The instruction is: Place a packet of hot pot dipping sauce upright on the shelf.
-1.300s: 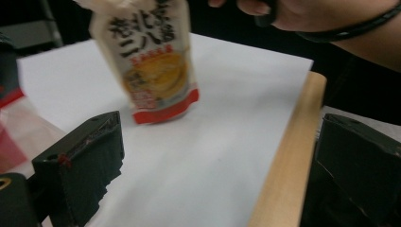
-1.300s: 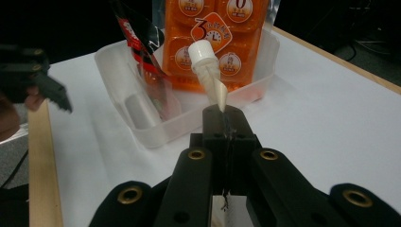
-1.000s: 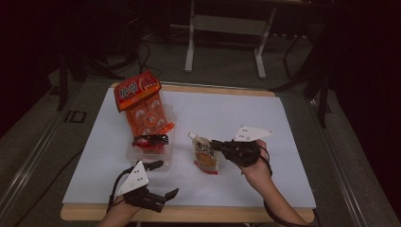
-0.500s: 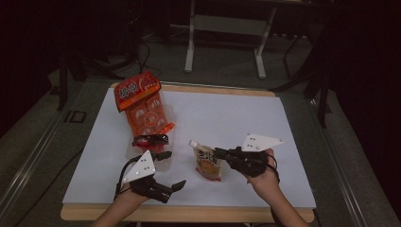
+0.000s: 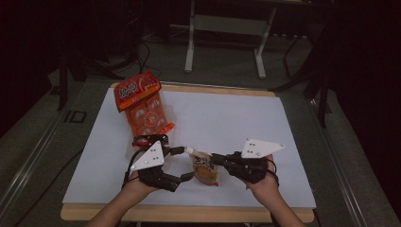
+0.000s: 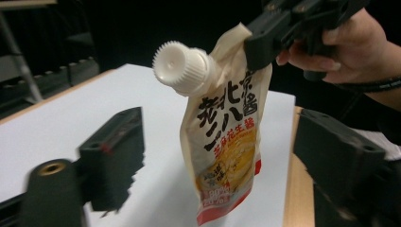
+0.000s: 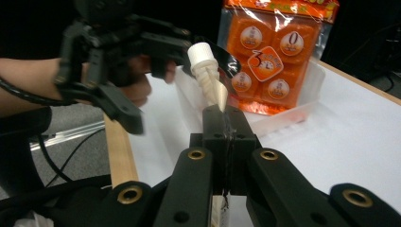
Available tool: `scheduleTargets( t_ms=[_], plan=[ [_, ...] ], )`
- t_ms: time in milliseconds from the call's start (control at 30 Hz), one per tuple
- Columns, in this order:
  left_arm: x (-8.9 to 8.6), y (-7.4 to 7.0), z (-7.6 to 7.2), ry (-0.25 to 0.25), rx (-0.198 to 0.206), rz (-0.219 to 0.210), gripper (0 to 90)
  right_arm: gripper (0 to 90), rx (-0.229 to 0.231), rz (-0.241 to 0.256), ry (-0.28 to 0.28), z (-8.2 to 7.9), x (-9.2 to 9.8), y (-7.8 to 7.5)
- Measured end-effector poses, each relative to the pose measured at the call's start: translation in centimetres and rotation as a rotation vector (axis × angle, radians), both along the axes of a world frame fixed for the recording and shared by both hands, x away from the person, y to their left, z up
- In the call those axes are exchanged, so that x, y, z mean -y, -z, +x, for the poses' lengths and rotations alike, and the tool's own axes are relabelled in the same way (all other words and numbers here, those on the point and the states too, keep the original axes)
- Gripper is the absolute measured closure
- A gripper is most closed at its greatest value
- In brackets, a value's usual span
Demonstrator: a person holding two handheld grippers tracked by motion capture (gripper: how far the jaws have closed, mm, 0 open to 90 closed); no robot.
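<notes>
Pouch (image 6: 222,142) lifted upright, right gripper (image 7: 222,113) clamped on its top edge; left gripper (image 6: 213,156) wide open around it, white cap (image 6: 182,67) not yet gripped.

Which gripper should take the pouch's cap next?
Left. The left gripper is open, its jaws either side of the pouch, near the white cap. The right gripper is shut on the pouch's top edge, holding it up.
</notes>
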State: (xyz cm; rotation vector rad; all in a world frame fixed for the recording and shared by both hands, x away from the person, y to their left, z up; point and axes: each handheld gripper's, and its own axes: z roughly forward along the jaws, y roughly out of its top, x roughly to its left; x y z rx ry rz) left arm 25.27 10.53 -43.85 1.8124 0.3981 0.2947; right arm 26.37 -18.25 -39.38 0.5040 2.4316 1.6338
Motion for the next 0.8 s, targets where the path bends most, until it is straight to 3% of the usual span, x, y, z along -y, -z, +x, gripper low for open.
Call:
scheduleTargets(
  t_ms=[200,300,433,600,667,800],
  plan=[
    [0.8,0.0,0.3,0.017,-0.002,0.010,30.3,89.6,0.005,0.003,-0.022,-0.4,-0.3,-0.4],
    [0.6,-0.2,0.5,0.030,-0.006,-0.020,40.0,89.6,0.003,0.004,-0.028,-0.5,-0.4,-0.5],
    [0.8,-0.4,0.4,0.058,0.013,0.001,52.6,89.6,-0.003,0.008,-0.032,-0.5,-0.4,-0.5],
    [1.2,-0.5,0.2,0.012,0.029,0.035,65.2,89.6,-0.006,0.009,-0.033,-0.3,-0.4,-0.4],
    [1.2,-0.5,0.3,0.005,0.024,0.040,72.8,89.5,-0.009,0.008,-0.033,-0.3,-0.3,-0.4],
    [1.3,-0.5,0.4,0.015,0.018,0.056,78.6,89.5,-0.012,0.009,-0.029,-0.2,-0.2,-0.3]
  ],
)
